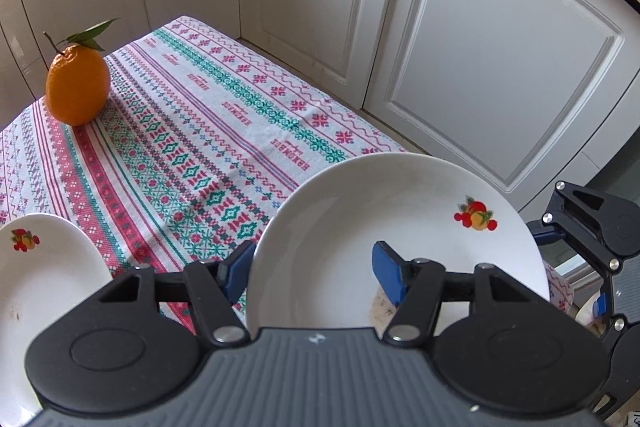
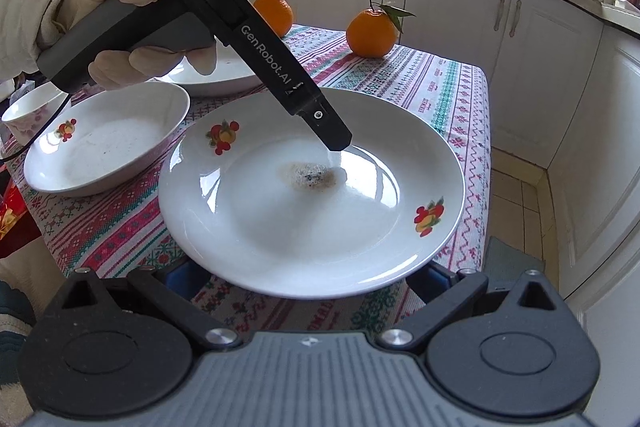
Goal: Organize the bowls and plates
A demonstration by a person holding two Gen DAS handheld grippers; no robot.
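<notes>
A large white plate [image 2: 312,195] with fruit prints and a brown smear in its middle sits near the table's near right corner. It also shows in the left wrist view [image 1: 396,227]. My left gripper [image 1: 316,273] is open: one blue pad is outside the rim, the other over the plate's inside. In the right wrist view the left gripper's finger [image 2: 320,119] reaches down into the plate. My right gripper [image 2: 308,277] is open, its fingers mostly hidden under the plate's near rim. A white bowl [image 2: 104,143] with a fruit print sits left of the plate.
The table has a patterned cloth [image 1: 192,131]. Two oranges [image 2: 372,31] [image 2: 274,11] stand at the far side. Another white dish [image 2: 216,75] lies behind the bowl, and a small cup [image 2: 32,115] is at far left. White cabinets [image 1: 480,47] are close past the table's edge.
</notes>
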